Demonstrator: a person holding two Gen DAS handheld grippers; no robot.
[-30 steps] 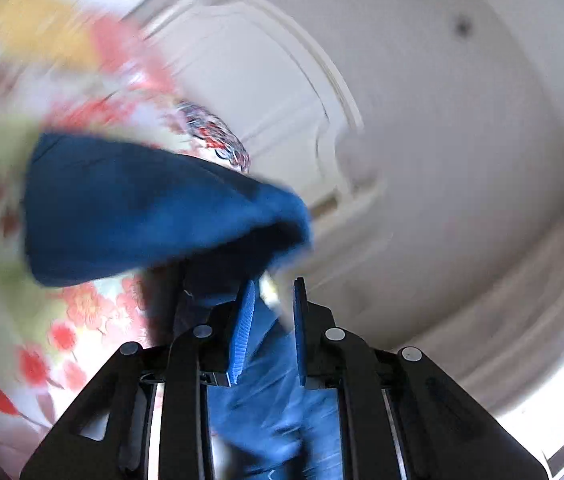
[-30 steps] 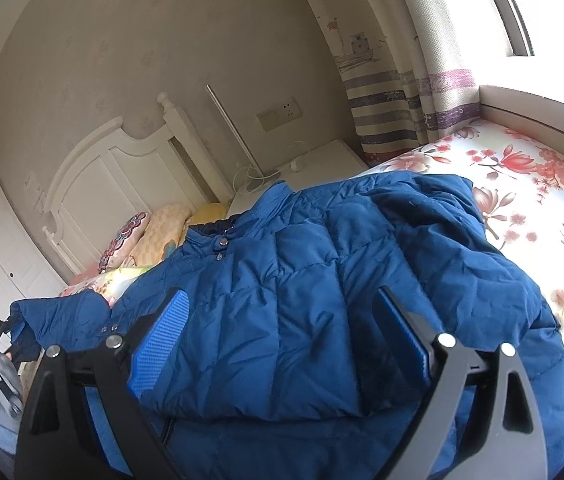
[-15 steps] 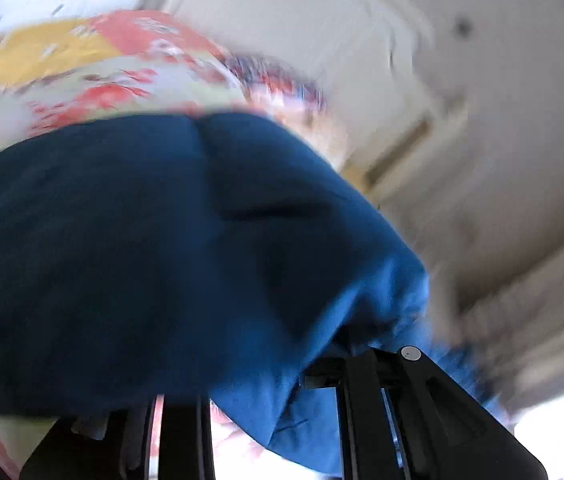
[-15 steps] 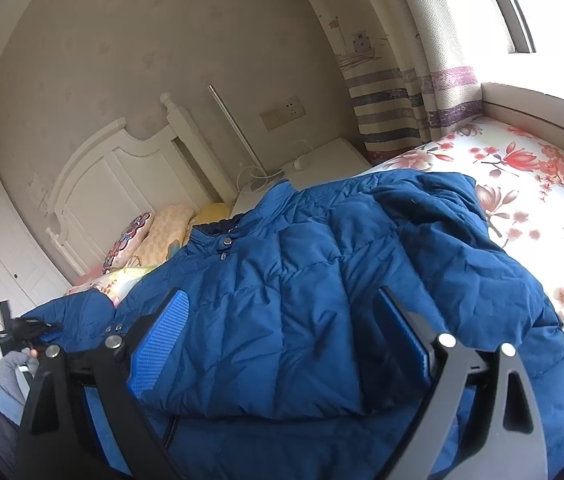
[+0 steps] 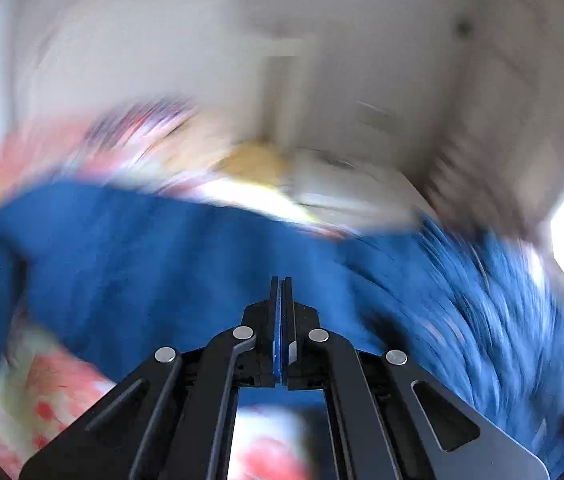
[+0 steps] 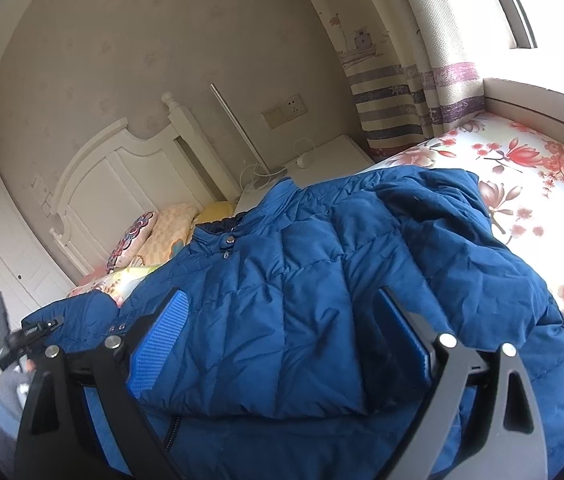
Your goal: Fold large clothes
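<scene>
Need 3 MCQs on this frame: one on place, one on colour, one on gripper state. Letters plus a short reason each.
1. Where does the jacket lie?
A. on the floral bedspread
B. on the floor
C. on a hanger

2. What colour is the jacket?
A. red
B. blue
C. grey

3. How do the two grippers stand?
A. both open
B. both shut
C. left gripper shut, right gripper open

Answers:
1 A: the right wrist view shows it spread over the flowered bedspread, near the pillows.
2 B: the quilted fabric is blue in both views.
3 C: the left jaws sit closed together; the right jaws stand wide apart above the jacket, holding nothing.
</scene>
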